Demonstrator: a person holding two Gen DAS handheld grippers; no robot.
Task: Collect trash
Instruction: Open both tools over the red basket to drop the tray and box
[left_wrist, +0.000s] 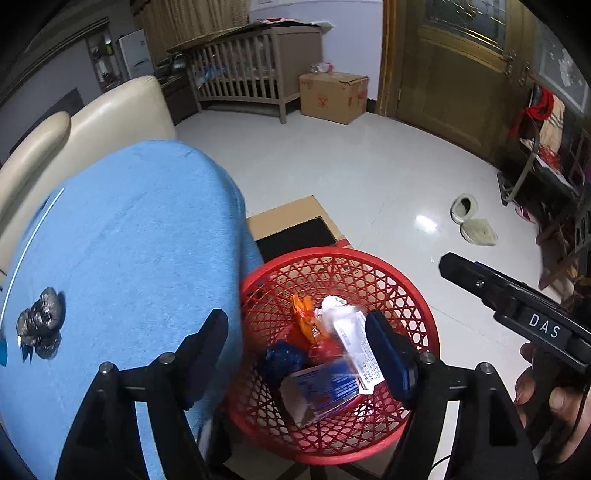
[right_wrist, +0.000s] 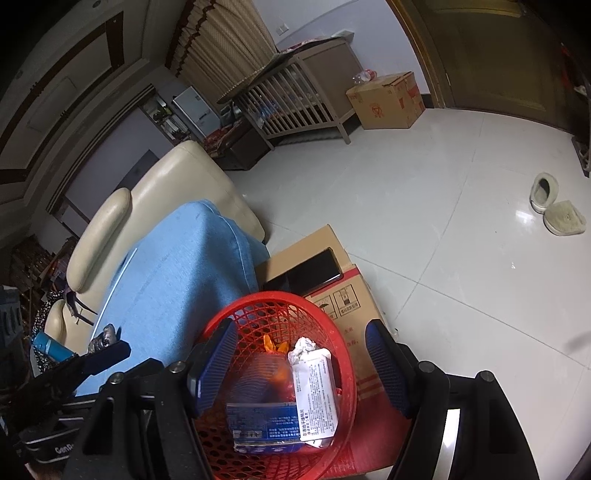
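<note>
Both my grippers, left gripper (left_wrist: 295, 350) and right gripper (right_wrist: 301, 365), hang over the red basket (left_wrist: 428, 332), jaws apart, holding nothing. White packet (left_wrist: 356, 341) lies inside; crumpled grey bag (left_wrist: 40, 323) waits on the blue worktop (left_wrist: 140, 240).

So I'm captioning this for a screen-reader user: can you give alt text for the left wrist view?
Open left tongs hover over a red mesh basket holding wrappers and a blue box. A crumpled dark bag lies on the blue cloth to the left; the right tongs show at right.
</note>
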